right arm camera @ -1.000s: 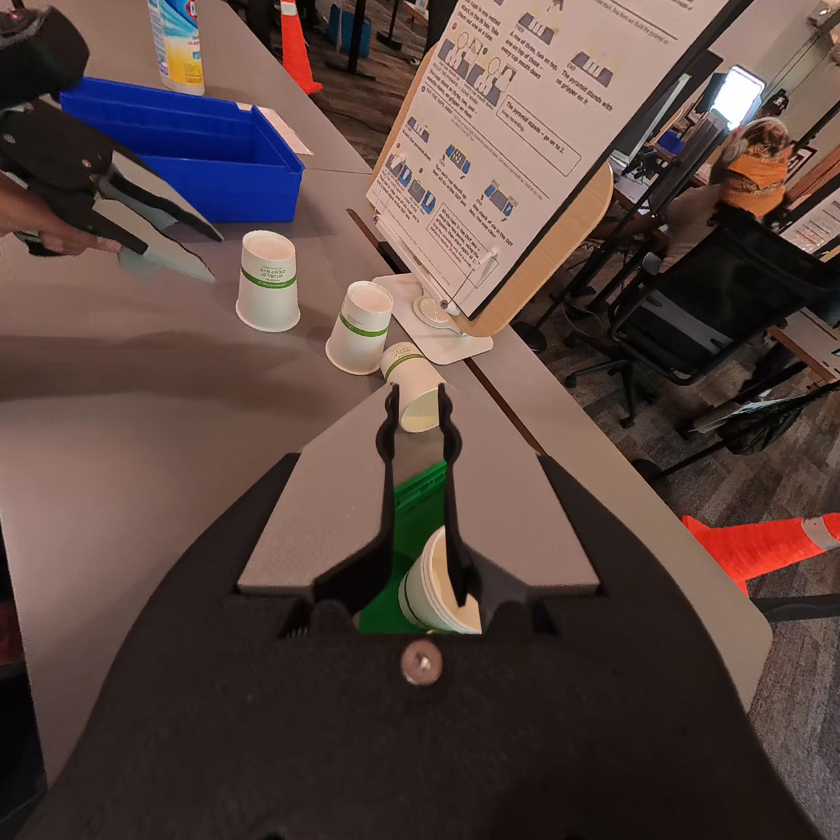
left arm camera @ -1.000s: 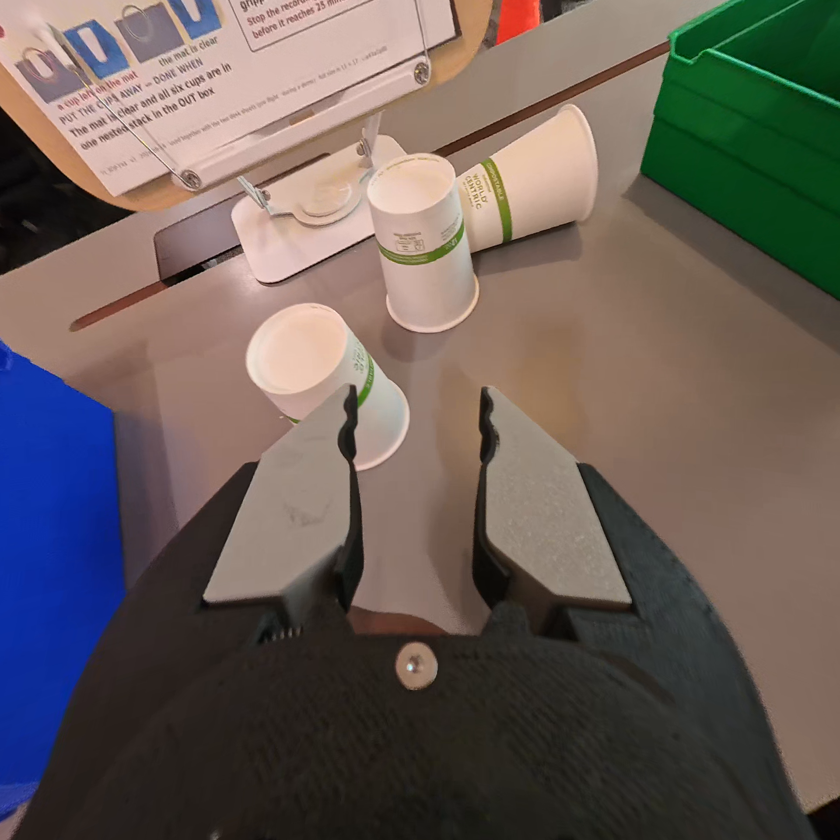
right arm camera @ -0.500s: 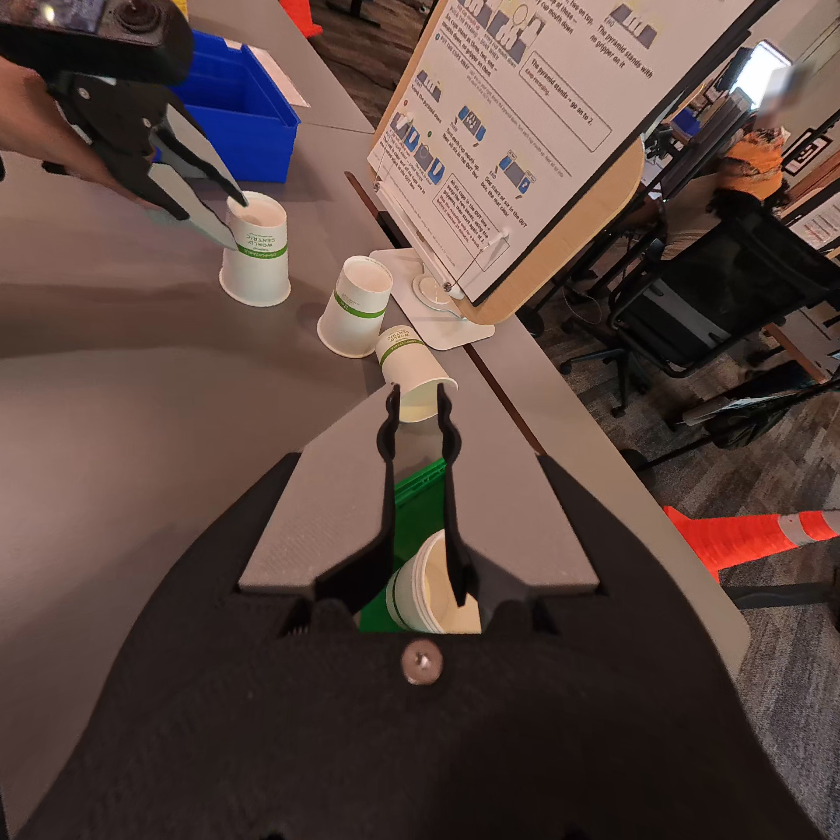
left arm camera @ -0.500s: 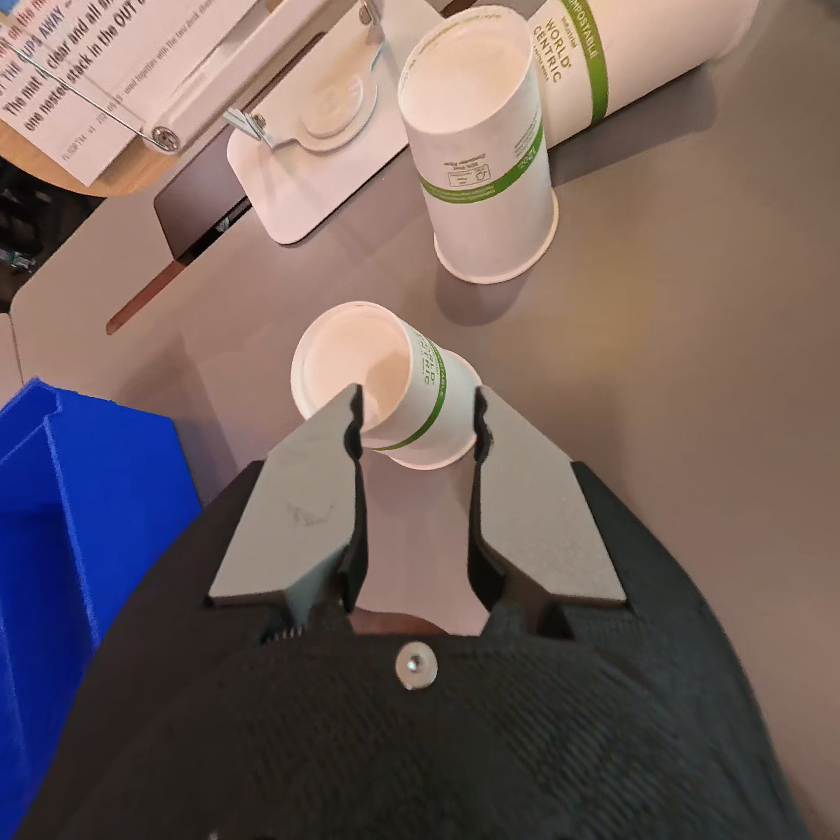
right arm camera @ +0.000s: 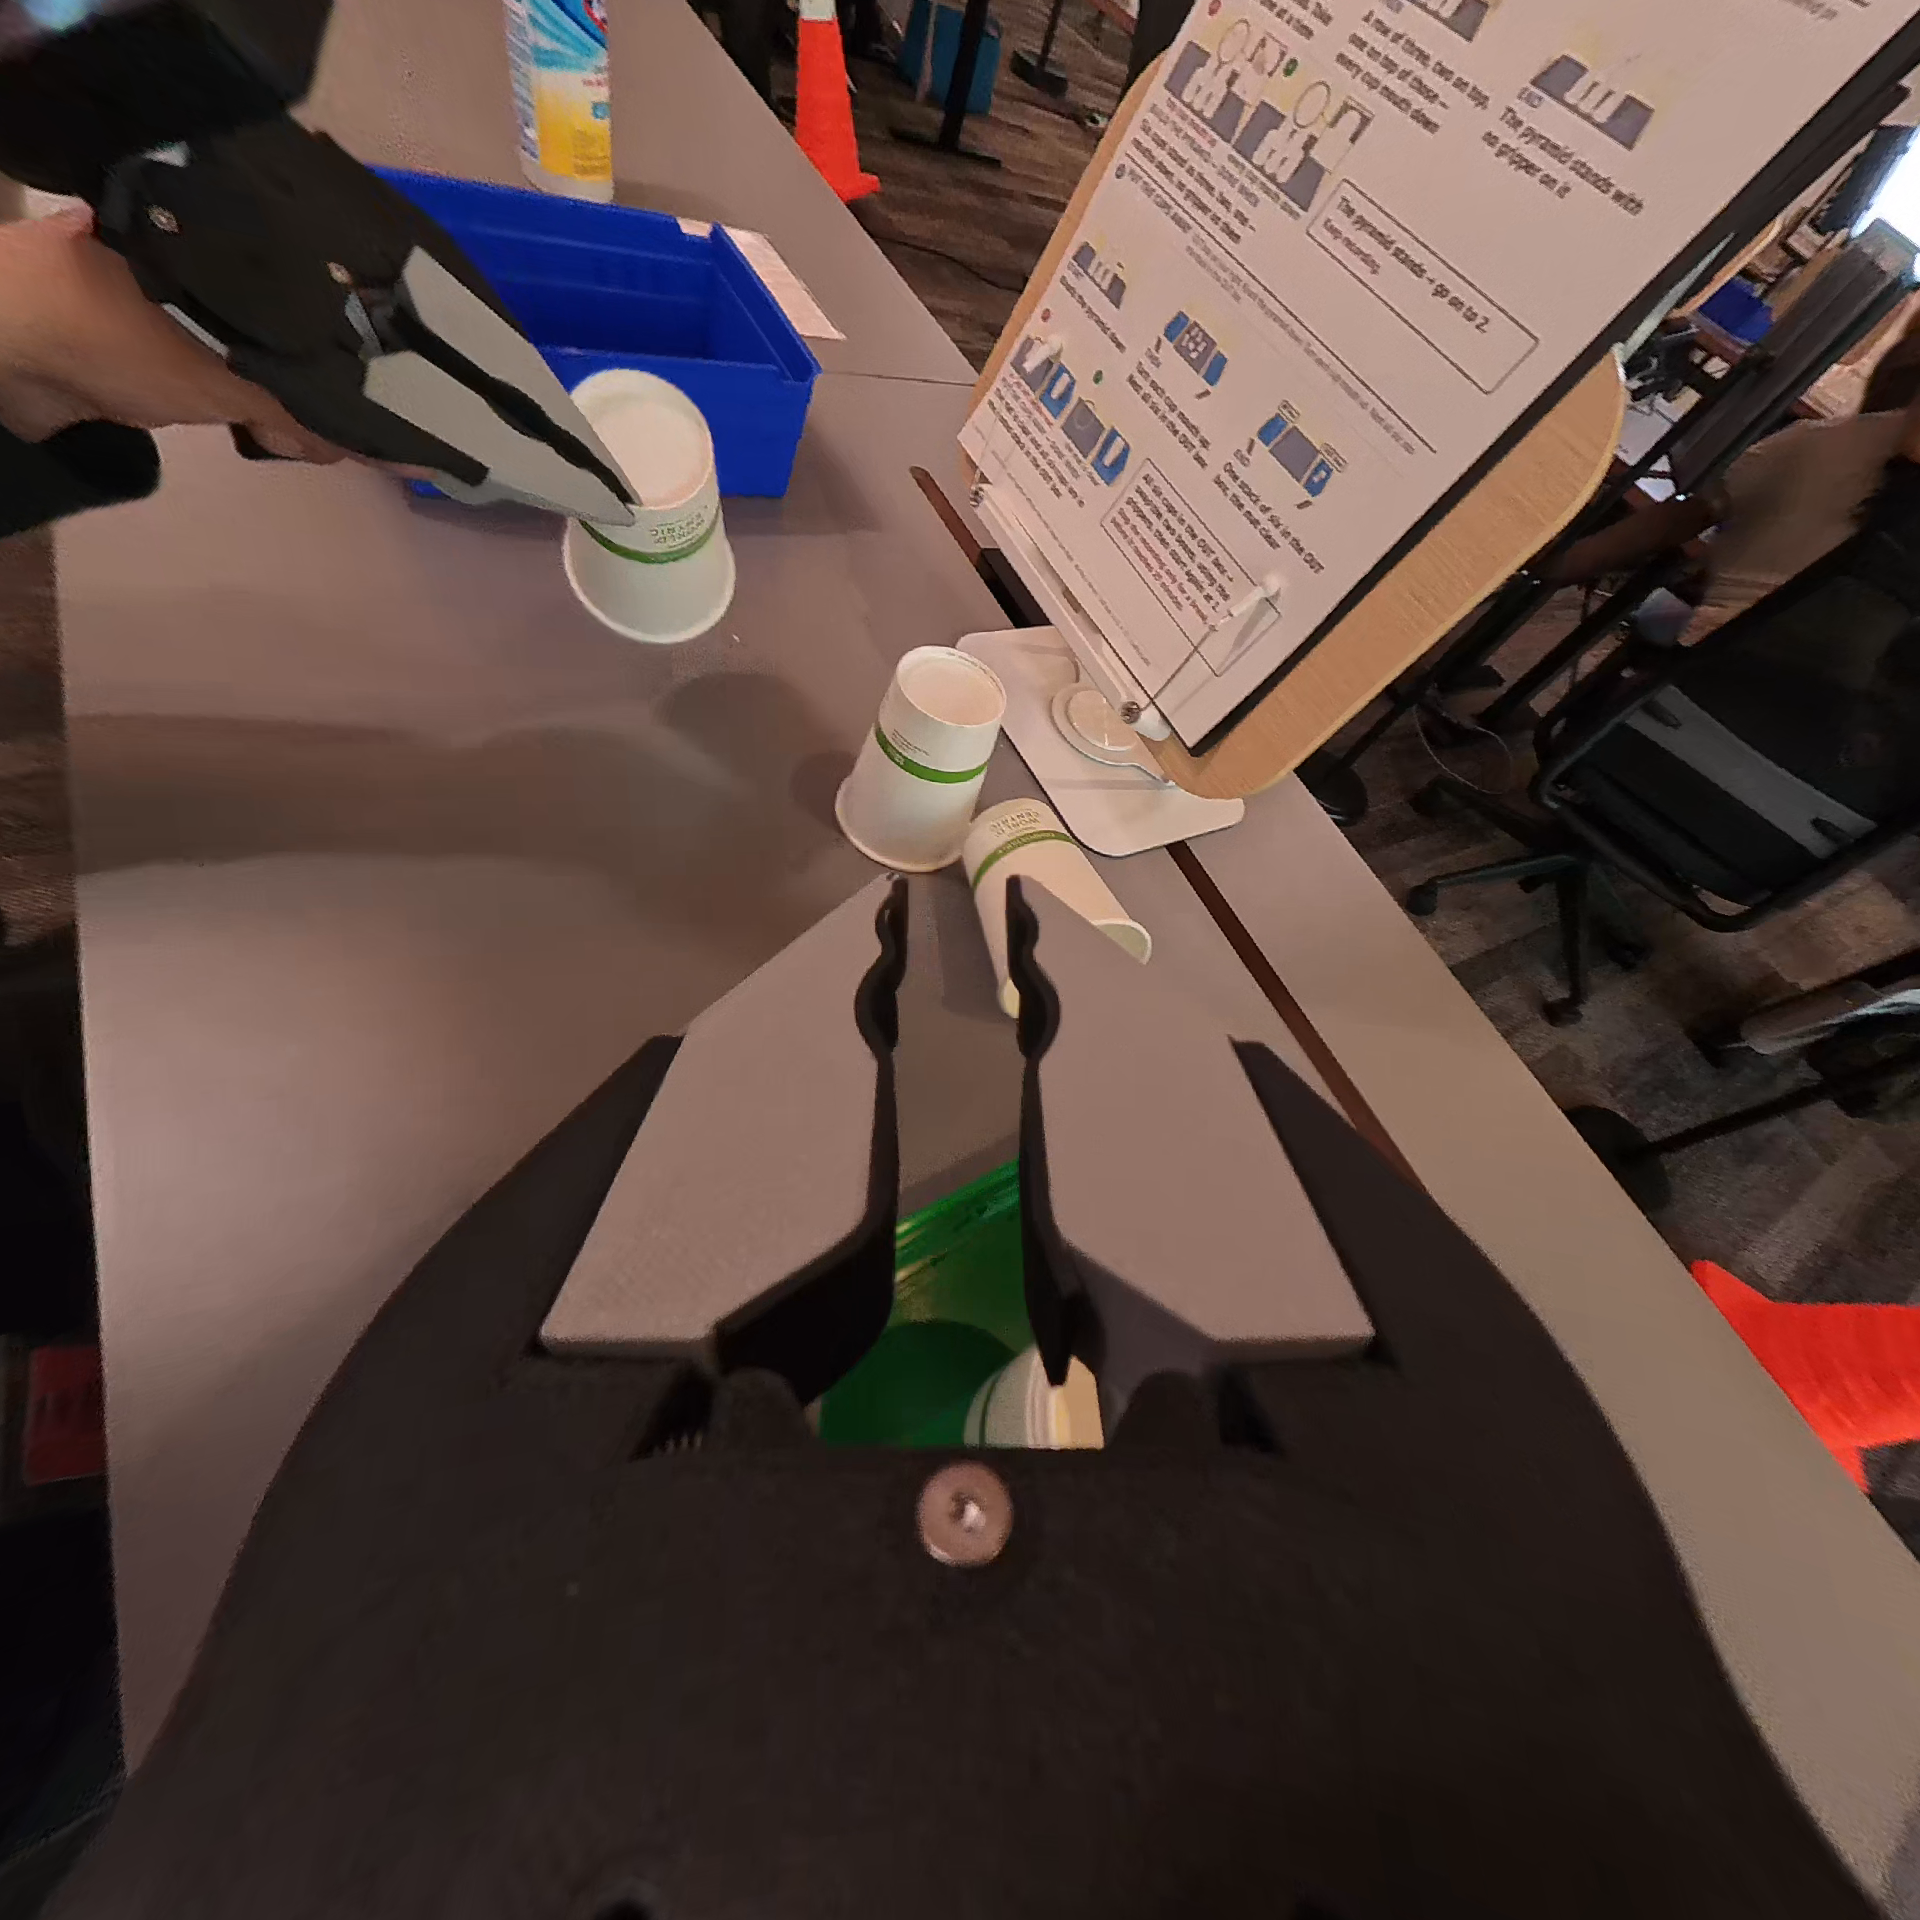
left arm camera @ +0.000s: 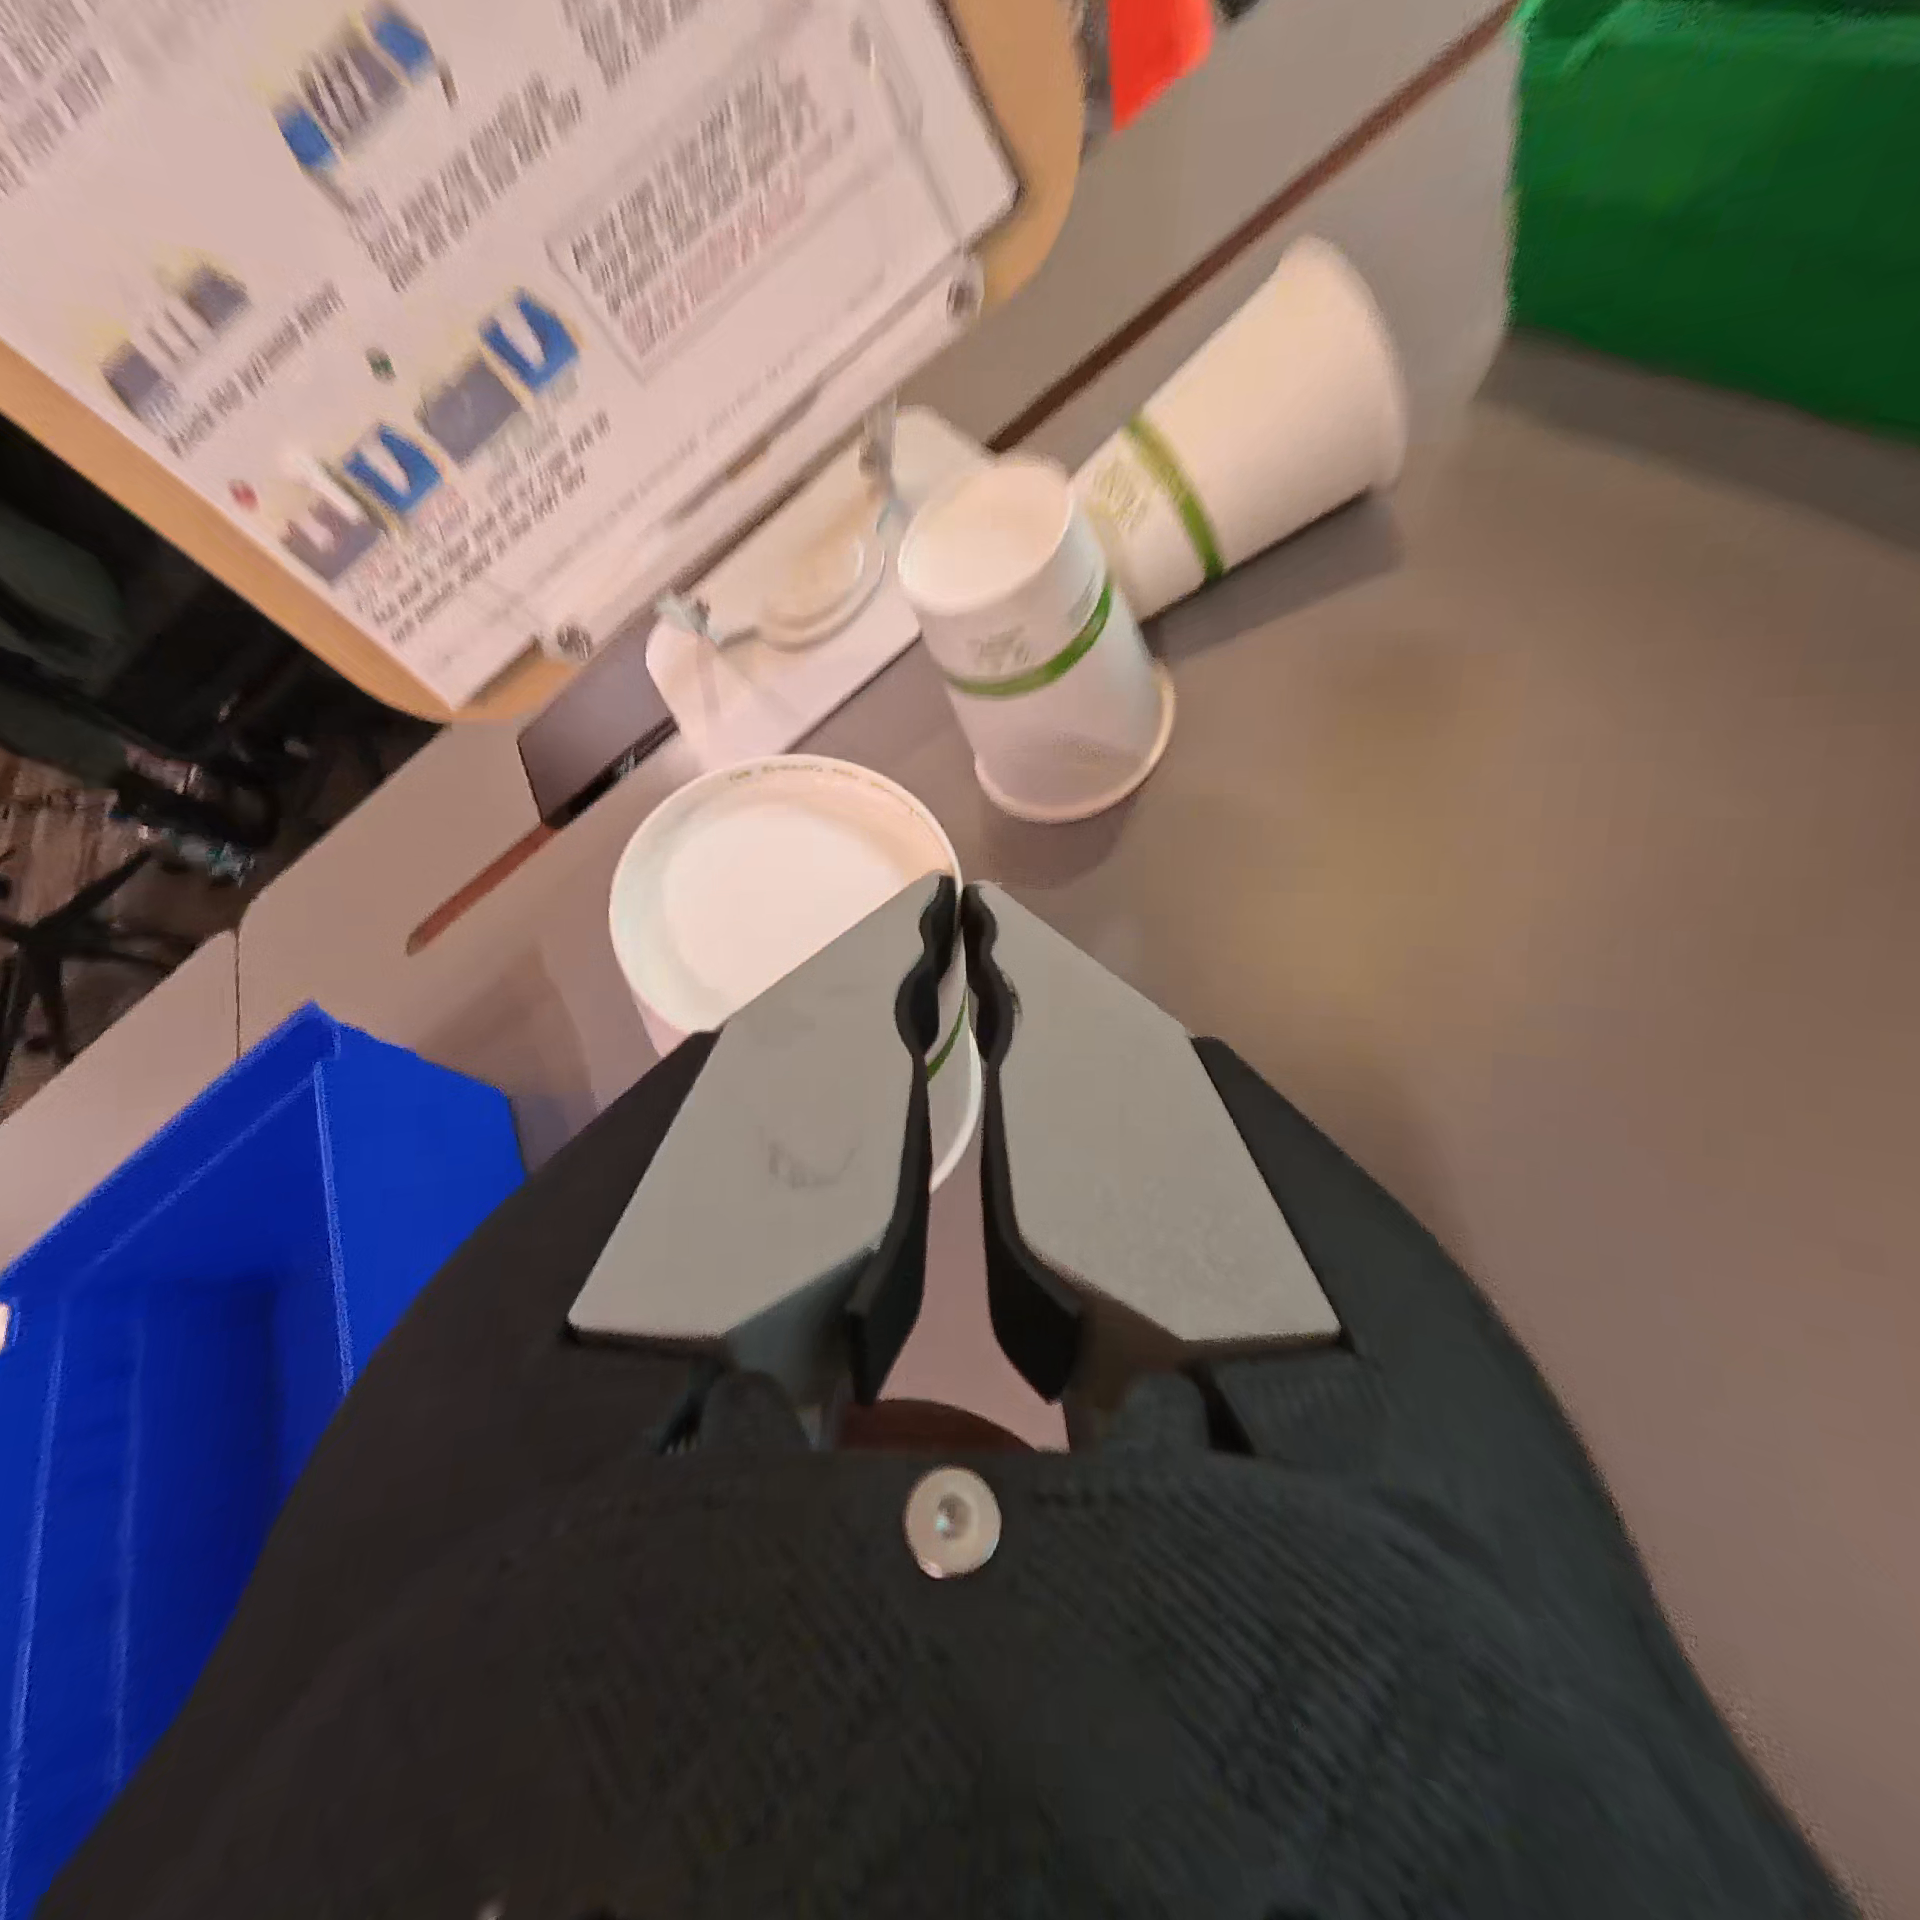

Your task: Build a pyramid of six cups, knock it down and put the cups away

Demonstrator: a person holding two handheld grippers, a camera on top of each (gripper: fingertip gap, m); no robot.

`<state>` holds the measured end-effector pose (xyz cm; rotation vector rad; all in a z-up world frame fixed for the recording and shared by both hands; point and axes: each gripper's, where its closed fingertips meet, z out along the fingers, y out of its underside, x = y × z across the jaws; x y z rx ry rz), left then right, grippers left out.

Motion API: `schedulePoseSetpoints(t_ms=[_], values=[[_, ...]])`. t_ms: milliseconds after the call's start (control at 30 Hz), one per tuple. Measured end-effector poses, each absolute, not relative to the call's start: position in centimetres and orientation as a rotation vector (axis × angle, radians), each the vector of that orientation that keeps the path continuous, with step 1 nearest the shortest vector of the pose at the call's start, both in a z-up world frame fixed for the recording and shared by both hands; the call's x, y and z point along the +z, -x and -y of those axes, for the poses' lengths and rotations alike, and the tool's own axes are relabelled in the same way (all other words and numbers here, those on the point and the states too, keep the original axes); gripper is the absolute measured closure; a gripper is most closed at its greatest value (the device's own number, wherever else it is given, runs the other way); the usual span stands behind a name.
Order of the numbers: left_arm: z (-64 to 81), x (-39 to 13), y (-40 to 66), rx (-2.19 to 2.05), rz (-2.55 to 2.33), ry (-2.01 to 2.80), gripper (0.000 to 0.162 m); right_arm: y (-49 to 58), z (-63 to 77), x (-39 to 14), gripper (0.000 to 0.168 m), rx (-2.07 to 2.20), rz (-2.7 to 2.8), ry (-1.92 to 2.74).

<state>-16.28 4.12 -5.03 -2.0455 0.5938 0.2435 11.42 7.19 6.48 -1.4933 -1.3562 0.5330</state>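
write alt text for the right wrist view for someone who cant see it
The left gripper, held in a person's hand, is shut on the wall of an upside-down paper cup, lifted and tilted above the grey table near a blue bin. The right gripper is open, over a green bin. Ahead, one cup stands upside down; another lies on its side.

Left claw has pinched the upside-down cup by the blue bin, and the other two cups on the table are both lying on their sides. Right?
Not quite. Only one of the two lies on its side; the other stands upside down beside it, as the right wrist view shows. The rest holds: the left claw is pinching the upside-down cup by the blue bin.
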Motion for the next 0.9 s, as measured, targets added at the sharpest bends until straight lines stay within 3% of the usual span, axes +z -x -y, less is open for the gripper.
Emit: schedulePoseSetpoints(t_ms=[333,567,900], values=[[5.6,10.5,2.9,-0.062,-0.754,1.471,0.162,-7.4,-1.7,8.6,0.128,1.201,1.404,1.342],[10.7,13.5,-2.0,-0.105,-0.84,1.315,0.162,-5.7,0.1,8.0,0.116,1.433,1.445,1.329],[13.9,15.0,-3.4,-0.207,-0.831,1.233,0.162,-4.1,6.1,9.3,0.115,1.902,1.544,1.083]])
